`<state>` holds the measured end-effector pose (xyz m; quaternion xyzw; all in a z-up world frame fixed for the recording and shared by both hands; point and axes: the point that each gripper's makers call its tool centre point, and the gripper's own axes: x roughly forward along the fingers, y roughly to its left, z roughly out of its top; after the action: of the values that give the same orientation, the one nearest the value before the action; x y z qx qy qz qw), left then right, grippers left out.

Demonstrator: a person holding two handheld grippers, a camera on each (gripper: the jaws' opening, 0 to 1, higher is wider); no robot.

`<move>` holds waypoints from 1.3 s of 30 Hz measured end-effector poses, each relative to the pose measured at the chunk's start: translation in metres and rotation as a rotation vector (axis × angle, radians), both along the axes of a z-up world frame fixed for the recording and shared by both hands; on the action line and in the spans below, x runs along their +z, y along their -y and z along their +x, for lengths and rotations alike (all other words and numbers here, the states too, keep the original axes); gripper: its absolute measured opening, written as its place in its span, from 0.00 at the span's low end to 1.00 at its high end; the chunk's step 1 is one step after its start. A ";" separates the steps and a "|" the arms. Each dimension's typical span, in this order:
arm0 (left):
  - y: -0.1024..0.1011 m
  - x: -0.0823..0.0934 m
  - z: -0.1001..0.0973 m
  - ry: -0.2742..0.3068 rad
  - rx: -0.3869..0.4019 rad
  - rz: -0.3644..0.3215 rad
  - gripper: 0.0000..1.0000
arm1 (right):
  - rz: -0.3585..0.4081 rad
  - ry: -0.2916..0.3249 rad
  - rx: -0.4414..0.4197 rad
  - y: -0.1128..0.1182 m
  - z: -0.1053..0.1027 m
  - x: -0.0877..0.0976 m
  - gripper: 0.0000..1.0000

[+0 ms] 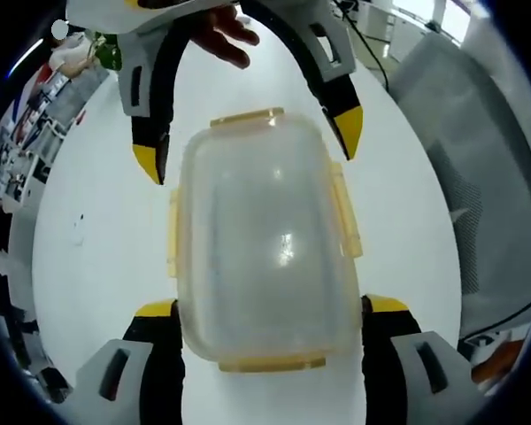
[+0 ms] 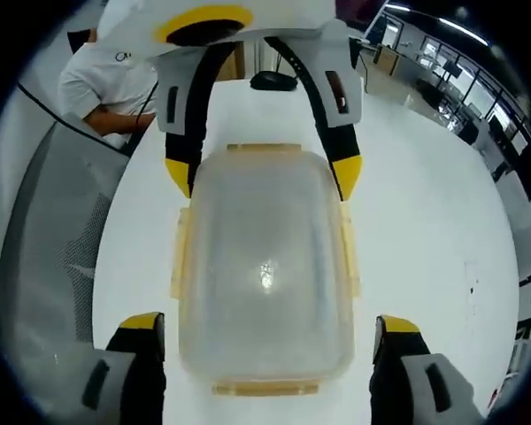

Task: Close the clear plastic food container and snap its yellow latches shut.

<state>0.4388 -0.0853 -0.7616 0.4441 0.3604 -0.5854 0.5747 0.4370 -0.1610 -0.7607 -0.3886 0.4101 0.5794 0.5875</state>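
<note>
The clear plastic container (image 1: 265,239) lies on the white table (image 1: 97,257) with its lid resting on top. Yellow latches (image 1: 345,217) jut out from the rim on all sides, and the side ones look splayed outward. My left gripper (image 1: 270,308) is open, its yellow-tipped jaws flanking the container's near end closely. My right gripper (image 1: 248,148) reaches in from the opposite side, open, straddling the far end. In the right gripper view the container (image 2: 264,266) sits between my right gripper (image 2: 267,324) and my left gripper (image 2: 262,174), with small gaps beside the right jaws.
A grey mesh chair (image 1: 478,177) stands at the table's edge, the same chair (image 2: 53,230) showing in the right gripper view. A person in a white shirt (image 2: 106,80) sits beyond it. A small black object (image 2: 274,81) lies on the table. A hand (image 1: 226,35) shows behind my right gripper.
</note>
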 end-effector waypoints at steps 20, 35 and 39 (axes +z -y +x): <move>-0.007 0.021 -0.005 0.039 0.052 -0.004 0.99 | 0.032 0.064 0.032 -0.005 -0.007 0.021 0.99; -0.007 0.037 -0.022 0.067 0.059 -0.008 0.99 | 0.031 0.100 0.039 -0.001 -0.029 0.038 0.99; -0.006 0.041 -0.030 0.074 0.049 -0.007 0.99 | 0.042 0.107 0.038 -0.004 -0.036 0.043 0.99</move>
<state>0.4093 -0.0789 -0.7209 0.4545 0.3476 -0.5554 0.6035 0.4014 -0.1572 -0.7175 -0.4144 0.3583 0.5772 0.6056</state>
